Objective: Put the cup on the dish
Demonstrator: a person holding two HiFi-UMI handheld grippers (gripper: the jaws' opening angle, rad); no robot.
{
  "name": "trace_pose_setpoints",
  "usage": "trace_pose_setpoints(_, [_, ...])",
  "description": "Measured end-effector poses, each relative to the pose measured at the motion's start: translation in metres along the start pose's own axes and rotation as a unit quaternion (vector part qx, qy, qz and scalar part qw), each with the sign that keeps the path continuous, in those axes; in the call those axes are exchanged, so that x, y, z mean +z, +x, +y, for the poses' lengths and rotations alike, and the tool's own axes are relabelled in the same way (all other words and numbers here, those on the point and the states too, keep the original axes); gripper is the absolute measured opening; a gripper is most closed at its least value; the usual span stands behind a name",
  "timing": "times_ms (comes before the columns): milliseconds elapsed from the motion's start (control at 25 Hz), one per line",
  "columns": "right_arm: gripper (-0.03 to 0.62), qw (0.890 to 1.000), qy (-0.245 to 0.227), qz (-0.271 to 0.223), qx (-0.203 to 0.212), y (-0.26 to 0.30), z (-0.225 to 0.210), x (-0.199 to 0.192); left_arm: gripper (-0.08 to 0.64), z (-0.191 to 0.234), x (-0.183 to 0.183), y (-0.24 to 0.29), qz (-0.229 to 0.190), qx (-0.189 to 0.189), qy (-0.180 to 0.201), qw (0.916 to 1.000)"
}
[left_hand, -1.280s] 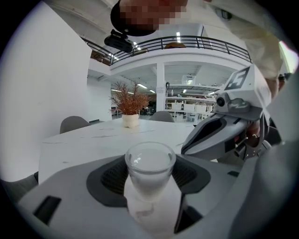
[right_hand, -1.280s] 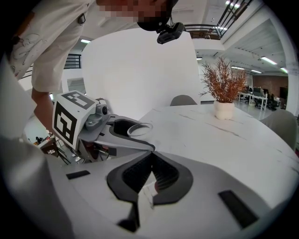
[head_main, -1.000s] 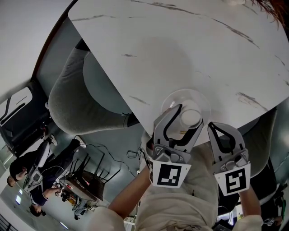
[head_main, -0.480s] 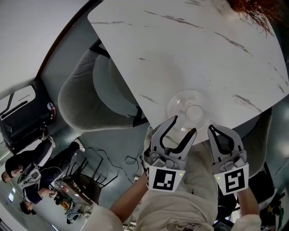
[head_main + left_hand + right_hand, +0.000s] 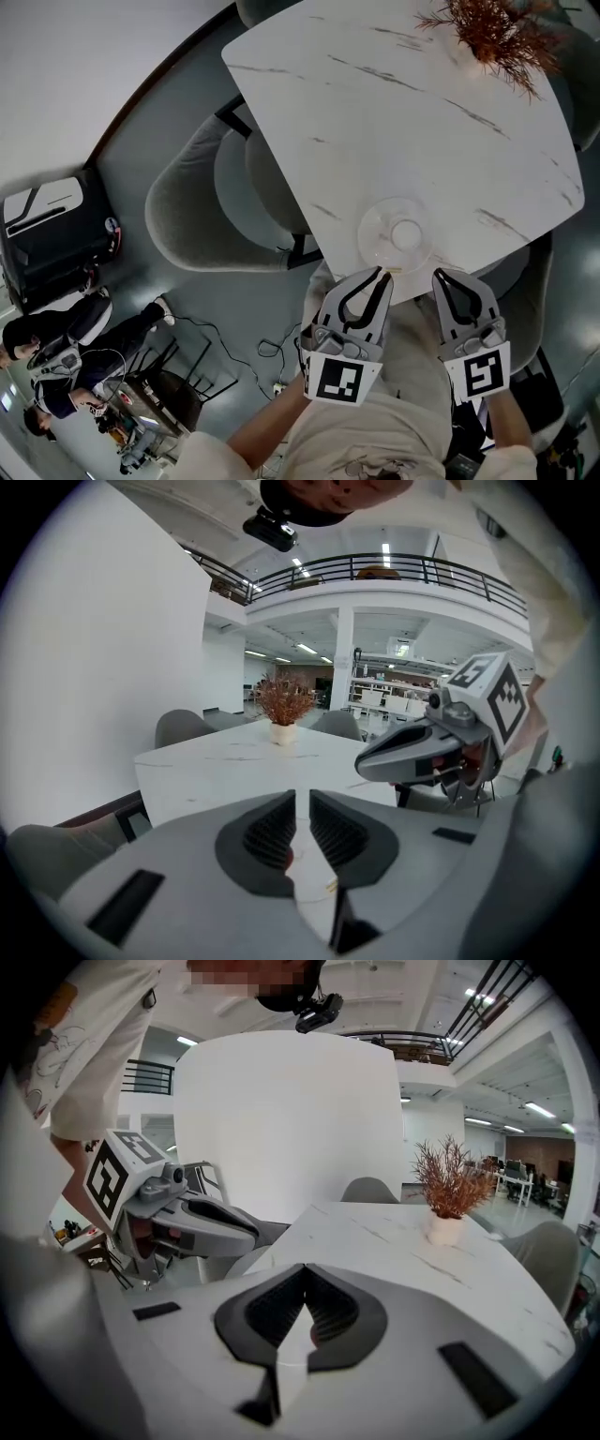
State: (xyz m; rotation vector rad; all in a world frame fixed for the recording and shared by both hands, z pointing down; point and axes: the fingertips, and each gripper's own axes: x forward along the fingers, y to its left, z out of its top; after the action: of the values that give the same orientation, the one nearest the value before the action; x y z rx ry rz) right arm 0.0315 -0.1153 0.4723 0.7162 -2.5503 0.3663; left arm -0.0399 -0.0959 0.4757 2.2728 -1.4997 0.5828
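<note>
The table (image 5: pixel 422 122) top is smooth and white, stone-like, with thin dark veins and a soft sheen. The dish (image 5: pixel 370 239) at its near edge is clear and glossy, glass or plastic; the cup (image 5: pixel 406 232) on it looks white and matt. The right gripper (image 5: pixel 446 275) has a matt grey plastic shell and dark ribbed pads (image 5: pixel 333 1314). The chair (image 5: pixel 183 206) at the left is grey cloth.

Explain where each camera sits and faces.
Head view: on the person's head, looking steeply down at the white marbled table, the white cup on the clear glass dish, the left gripper, right gripper and forearms.
Left gripper view: on the left gripper, along its empty jaws, just closing to a slit, across the table; right gripper shows.
Right gripper view: on the right gripper, along its shut jaws; left gripper shows.
Both gripper views share the russet dried plant.
</note>
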Motion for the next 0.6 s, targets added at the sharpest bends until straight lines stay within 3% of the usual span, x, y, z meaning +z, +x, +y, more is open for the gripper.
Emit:
trace_pose_setpoints(80, [0.005,1.000,-0.006,-0.004,-0.001,-0.005,-0.001,0.006,0.007,0.004,0.009,-0.008,-0.001,0.002,0.006,1.0000])
trace_pose_setpoints(400, [0.005,0.998,-0.042,-0.036,0.009,-0.020,0.004,0.044,0.006,0.014,0.043,-0.043,-0.011,0.035,-0.027,0.9990])
trace_pose_setpoints(600, [0.005,0.997,-0.047,-0.053,0.016,-0.029,0.006,0.063,0.006,-0.001,0.062,-0.054,-0.020,0.026,-0.043,0.9985])
